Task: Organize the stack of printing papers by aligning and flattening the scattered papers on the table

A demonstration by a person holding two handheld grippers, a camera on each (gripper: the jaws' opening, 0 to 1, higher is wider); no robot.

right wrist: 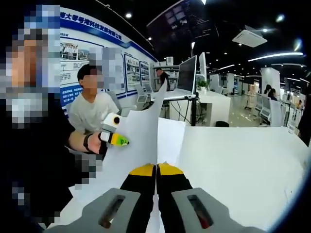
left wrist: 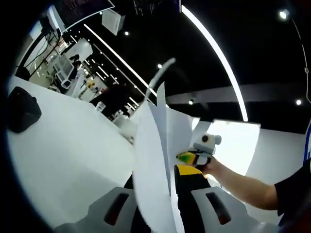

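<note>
White papers [left wrist: 155,165] held upright above the white surface [left wrist: 73,155], left gripper [left wrist: 167,204] jaws clamped on their lower edge, right gripper [right wrist: 156,170] jaws closed on the sheets, seated person [right wrist: 92,109] behind.

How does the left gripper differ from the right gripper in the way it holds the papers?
In the left gripper view, the left gripper has its jaws spread, with the papers standing edge-on between them; whether it grips them is unclear. In the right gripper view, the right gripper has its jaws pressed together on the papers' lower edge. The left one meets the papers edge-on, the right one faces their broad side. Both have yellow-tipped black jaws and hold the papers above the white table.
</note>
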